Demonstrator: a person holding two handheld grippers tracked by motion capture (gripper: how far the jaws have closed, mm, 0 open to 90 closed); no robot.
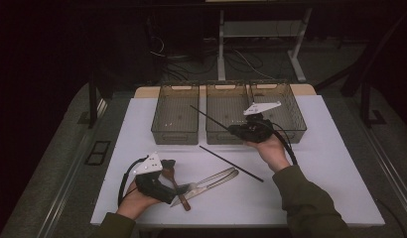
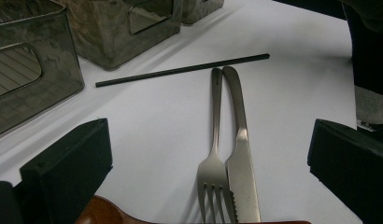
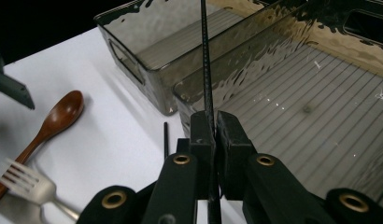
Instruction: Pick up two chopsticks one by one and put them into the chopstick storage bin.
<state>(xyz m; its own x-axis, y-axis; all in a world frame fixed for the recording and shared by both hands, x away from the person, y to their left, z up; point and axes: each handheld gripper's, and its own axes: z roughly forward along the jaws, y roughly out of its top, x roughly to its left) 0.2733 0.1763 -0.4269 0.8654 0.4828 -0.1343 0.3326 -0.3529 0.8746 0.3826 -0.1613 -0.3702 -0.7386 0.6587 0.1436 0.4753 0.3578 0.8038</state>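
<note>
A white table (image 1: 340,163) carried three smoky plastic bins (image 1: 175,113) in a row at its far side. The right gripper (image 1: 239,130) hovered over the middle bin, jaws pinched on a thin black chopstick (image 1: 211,118) slanting far-left. The left gripper (image 1: 168,166) rested near-left, jaws spread apart over a wooden spoon (image 1: 174,181). Beside it lay a fork (image 2: 214,154) and knife (image 2: 240,154) touching, and a second chopstick (image 1: 231,163) just beyond them.
</note>
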